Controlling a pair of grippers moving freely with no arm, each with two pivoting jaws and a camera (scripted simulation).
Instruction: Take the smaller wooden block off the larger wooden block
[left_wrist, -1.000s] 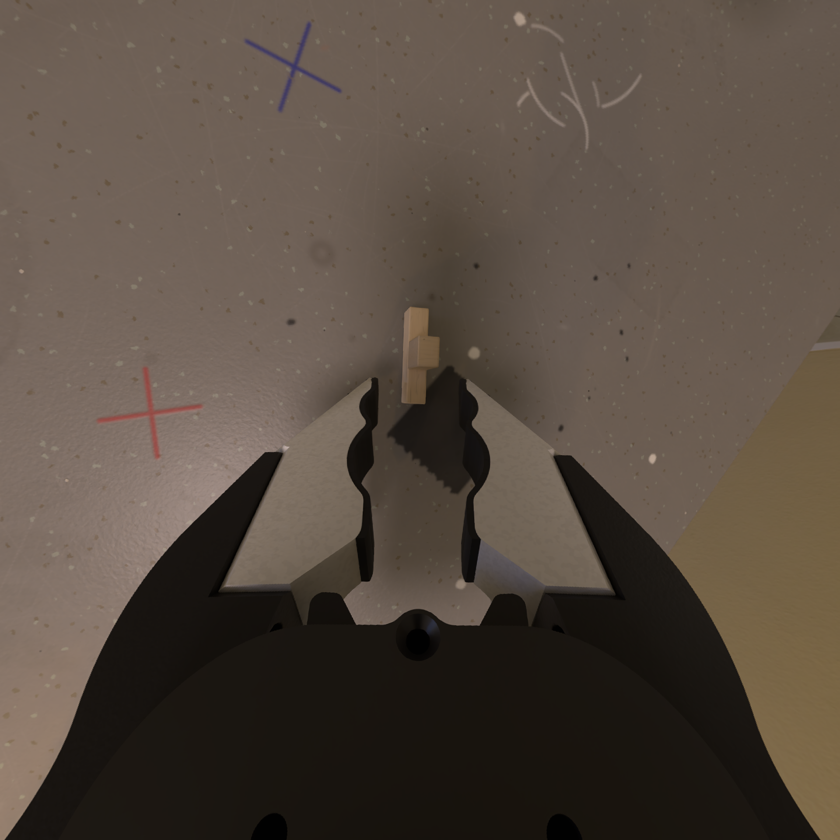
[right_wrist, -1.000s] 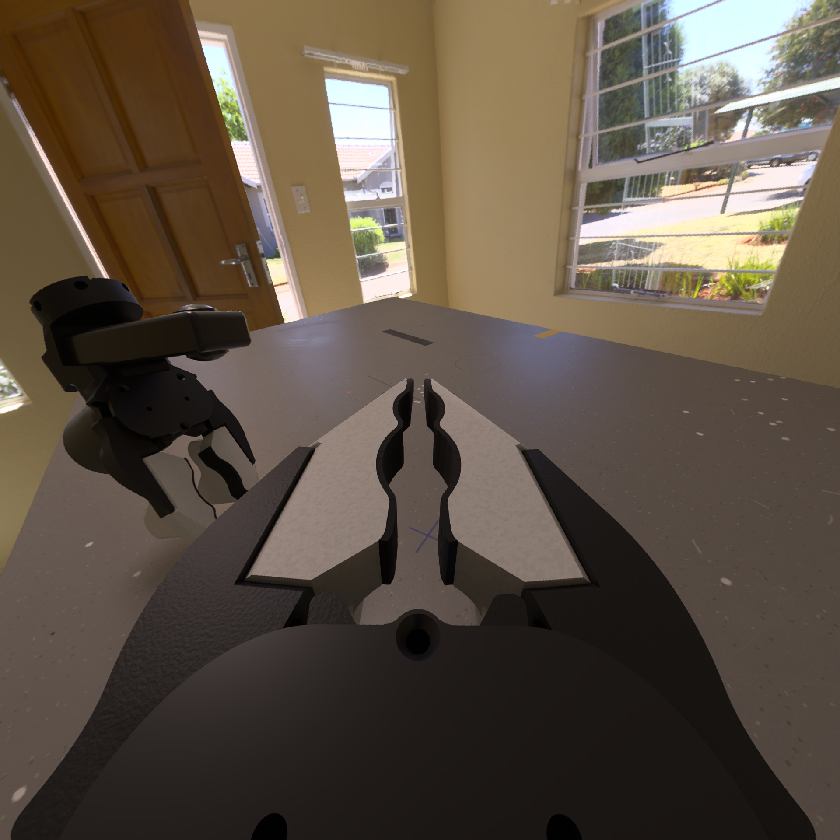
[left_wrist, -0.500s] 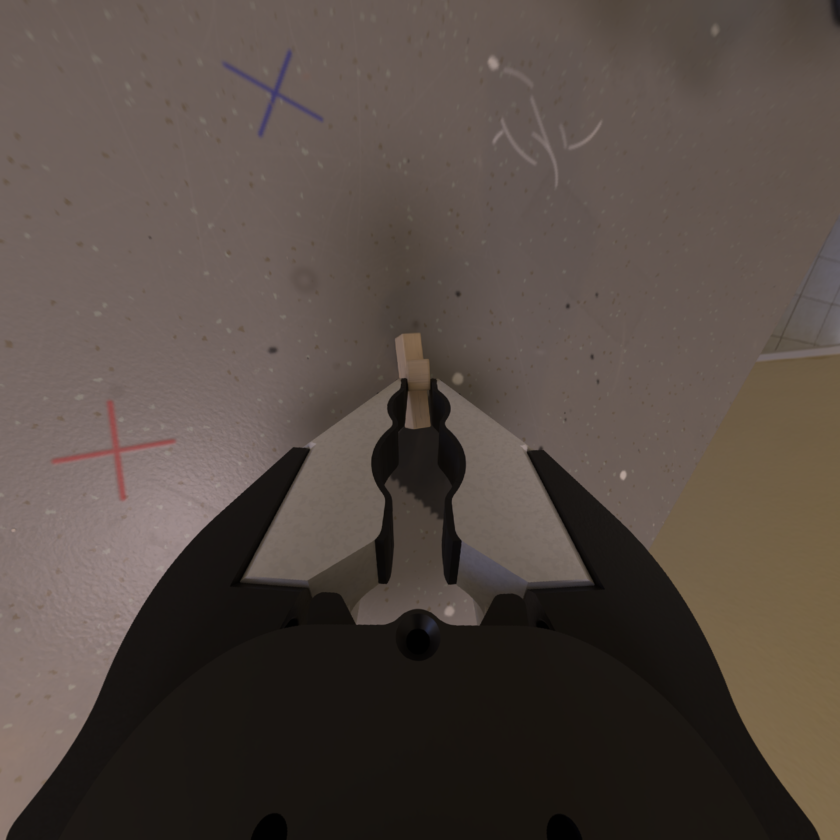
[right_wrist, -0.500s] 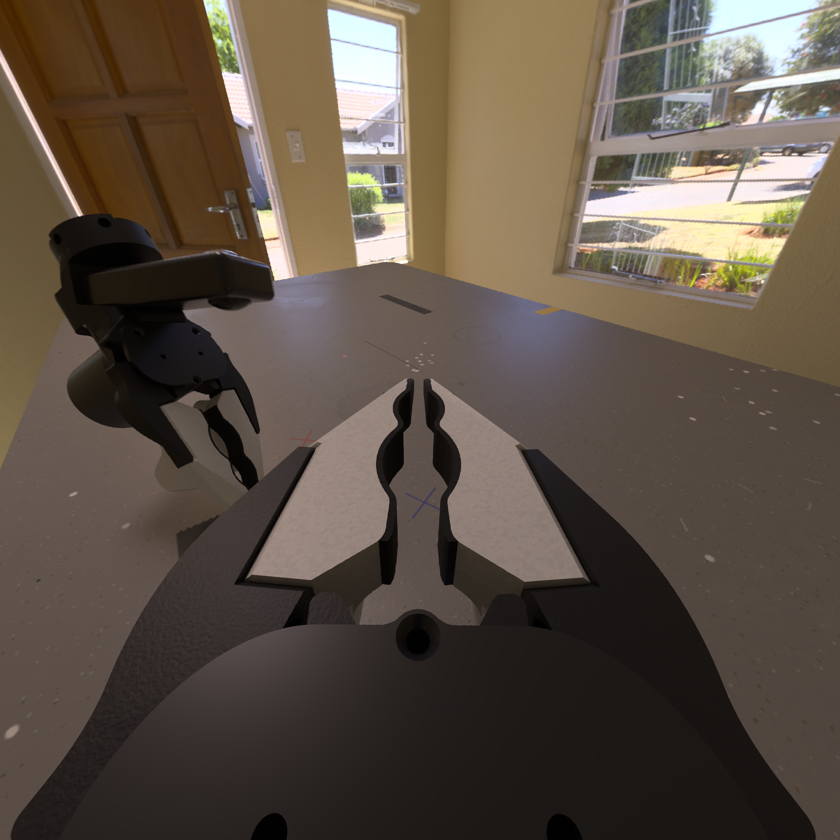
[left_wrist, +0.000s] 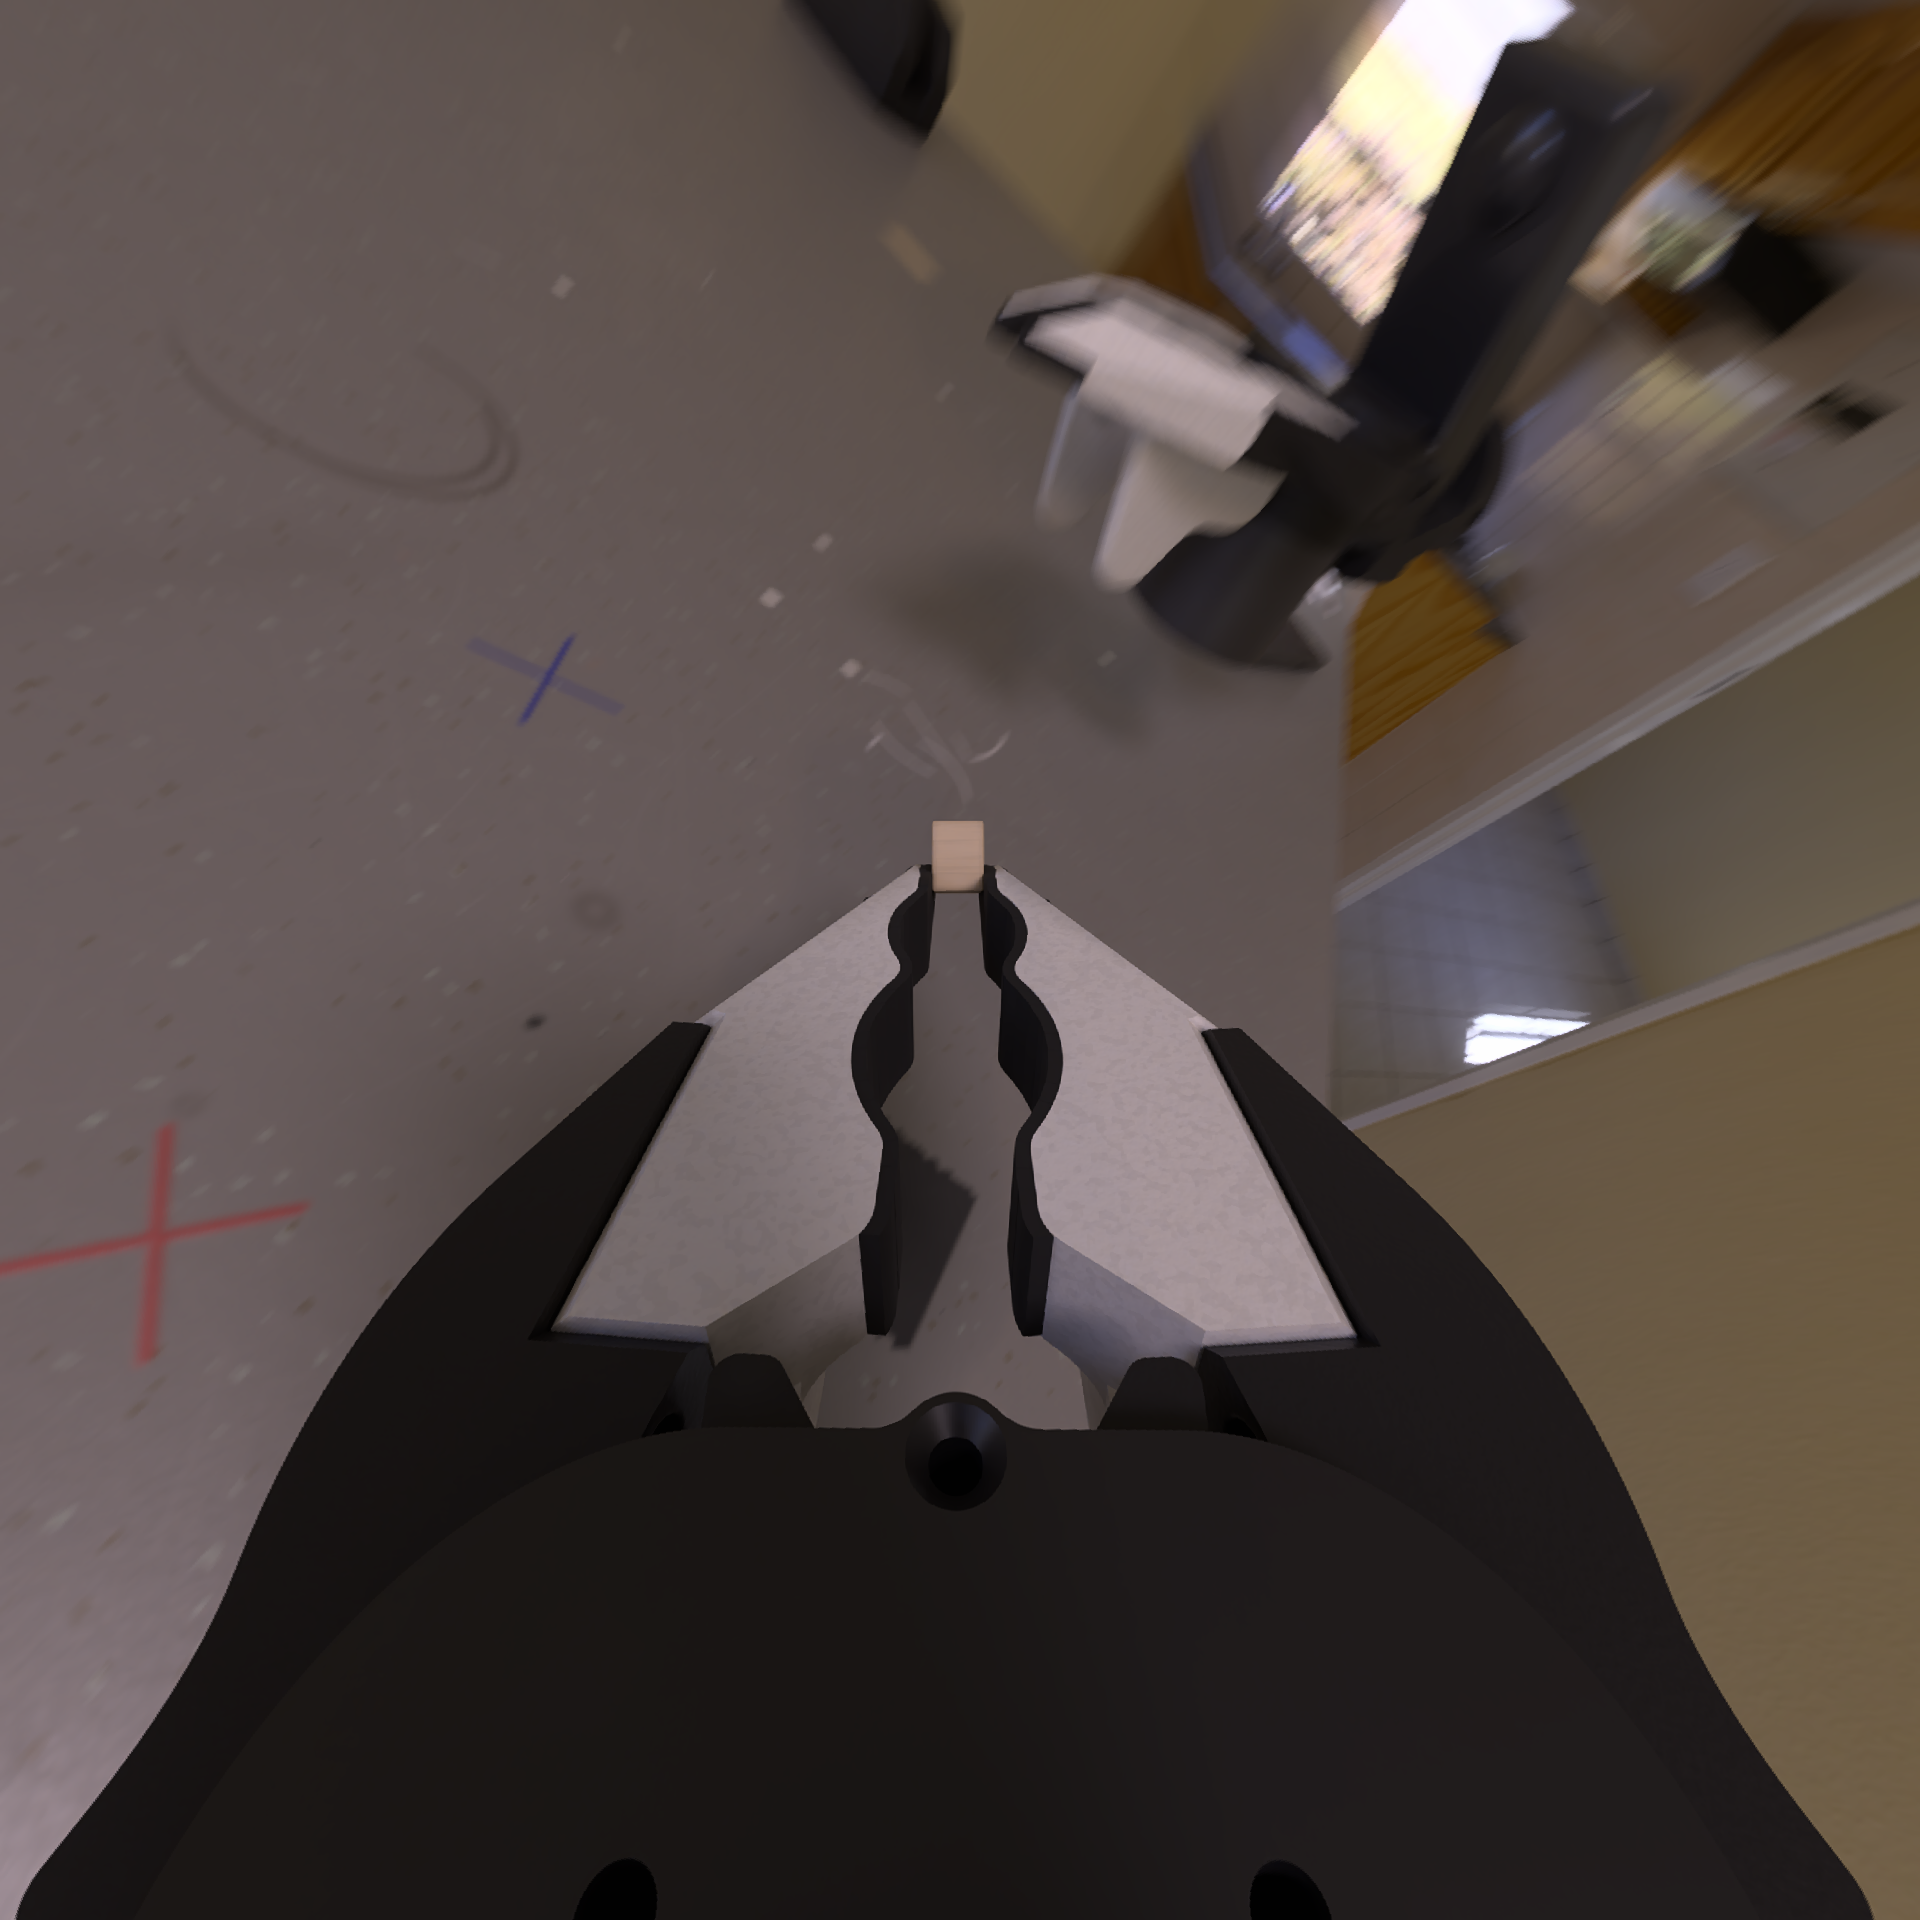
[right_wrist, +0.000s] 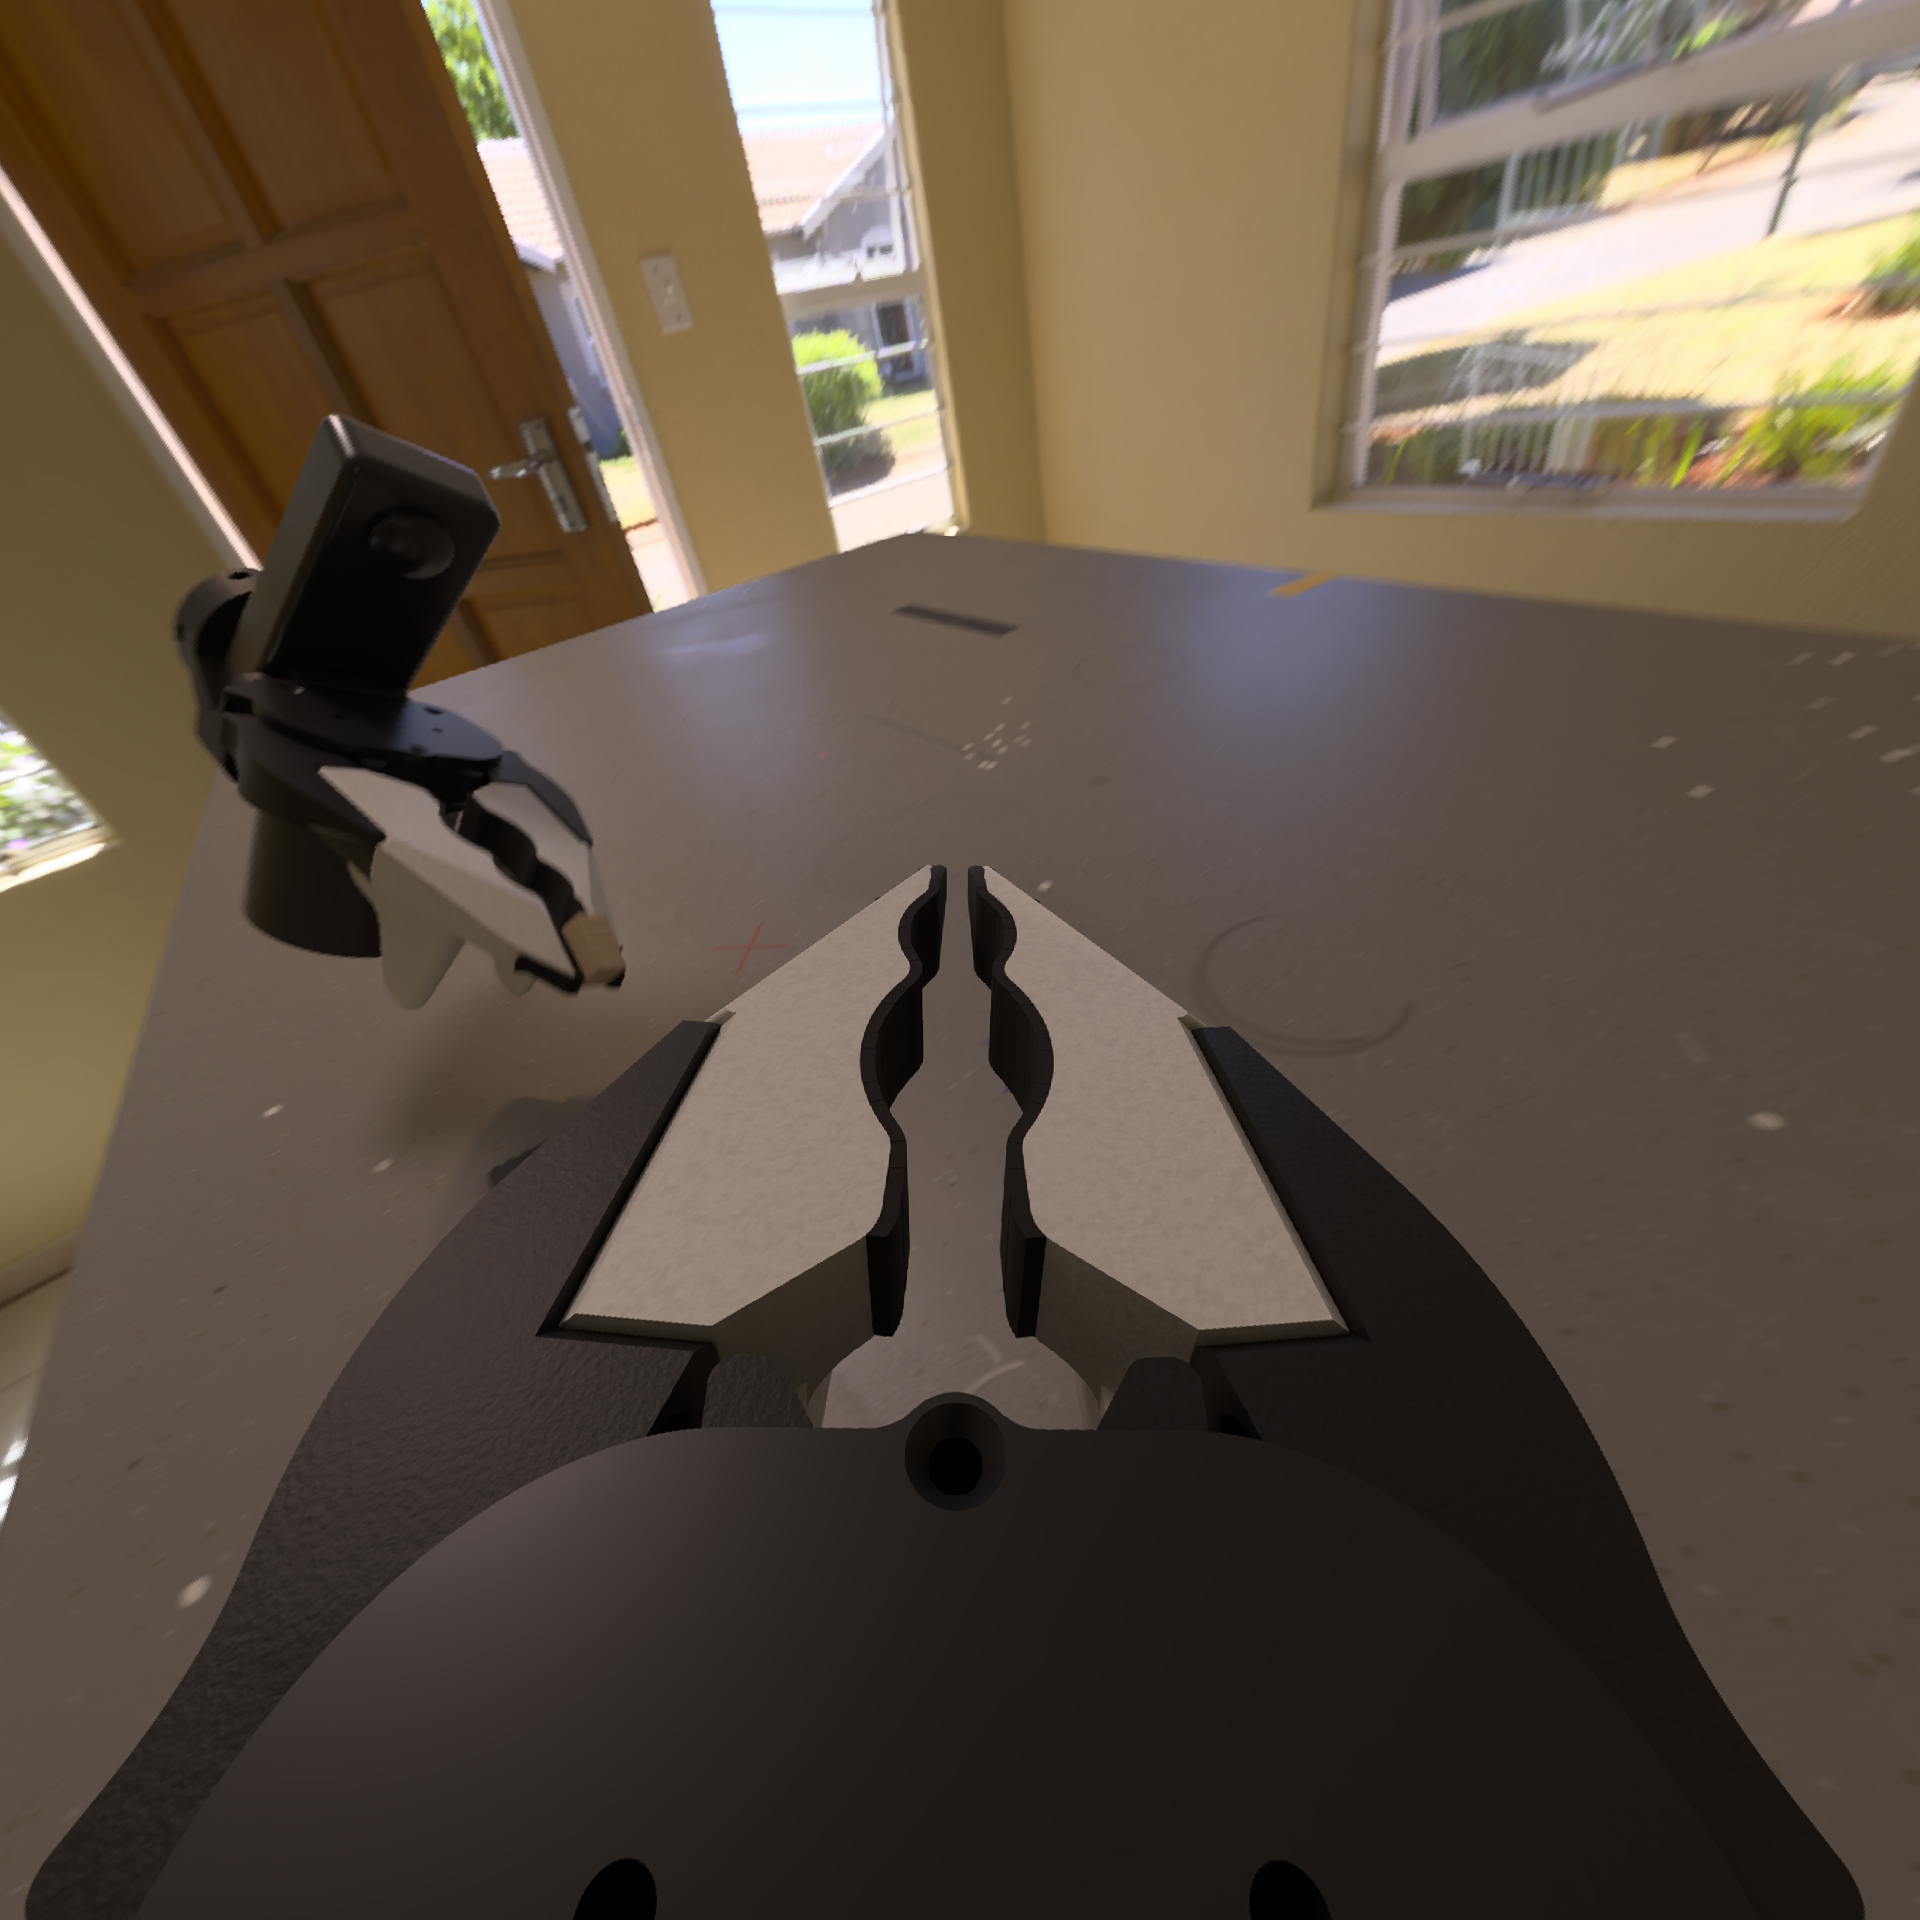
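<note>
My left gripper (left_wrist: 957, 883) is shut on a pale wooden block (left_wrist: 957, 857) at its fingertips and holds it above the grey table (left_wrist: 312, 831). Only the block's small square end shows, so I cannot tell whether it is the smaller block, the larger one, or both. The right wrist view shows the left gripper (right_wrist: 587, 951) at the left, tilted down, with the block (right_wrist: 595, 945) in the air at its tips. My right gripper (right_wrist: 954, 878) is shut and empty, low over the table. It also shows blurred at the upper right of the left wrist view (left_wrist: 1101, 520).
A red cross (left_wrist: 156, 1236), a blue cross (left_wrist: 545, 677) and a faint ring mark (left_wrist: 343, 416) are on the table. The table edge (left_wrist: 1340, 935) runs down the right, with floor beyond. A wooden door (right_wrist: 312, 291) and windows stand behind the table.
My left gripper has shut on the wooden block, lifted it off the table and tilted up, so the right gripper comes into its view. The right gripper's view has shifted slightly.
</note>
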